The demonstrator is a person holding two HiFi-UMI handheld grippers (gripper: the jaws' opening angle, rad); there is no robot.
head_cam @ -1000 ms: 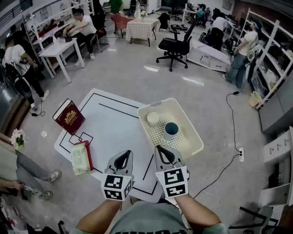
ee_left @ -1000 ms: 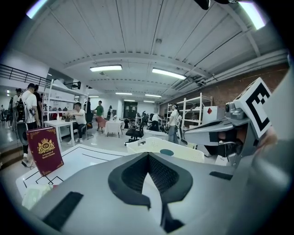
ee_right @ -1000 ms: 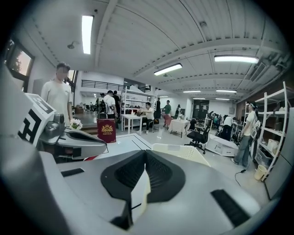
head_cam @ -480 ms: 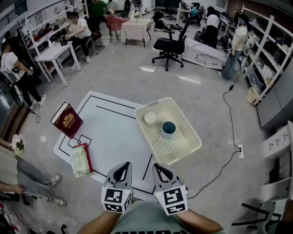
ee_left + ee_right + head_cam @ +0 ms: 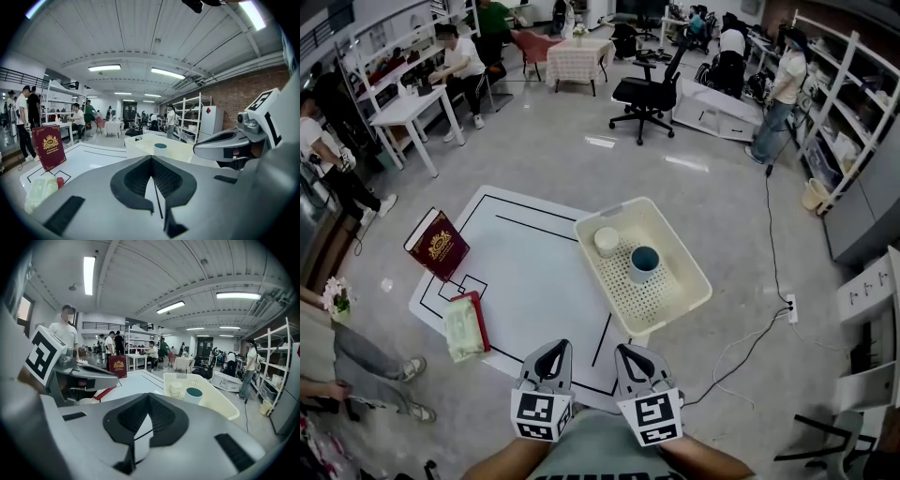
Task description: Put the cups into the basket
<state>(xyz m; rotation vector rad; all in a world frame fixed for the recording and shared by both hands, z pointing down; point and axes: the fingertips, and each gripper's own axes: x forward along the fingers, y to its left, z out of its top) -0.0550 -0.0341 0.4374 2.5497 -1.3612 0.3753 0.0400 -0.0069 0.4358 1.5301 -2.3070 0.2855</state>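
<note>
Book [image 5: 438, 246] stands at the worktop's [image 5: 534, 272] left edge, and a tissue pack [image 5: 465, 326] lies nearer the person, apart from it. Left gripper [image 5: 553, 347] and right gripper [image 5: 629, 350] hang side by side over the near edge, each with its fingers pressed together on nothing. Right of centre sits the basket [image 5: 689, 253] with both cups upright inside: a cream cup [image 5: 607, 241] toward the far corner and a blue cup [image 5: 644, 263] close beside it
</note>
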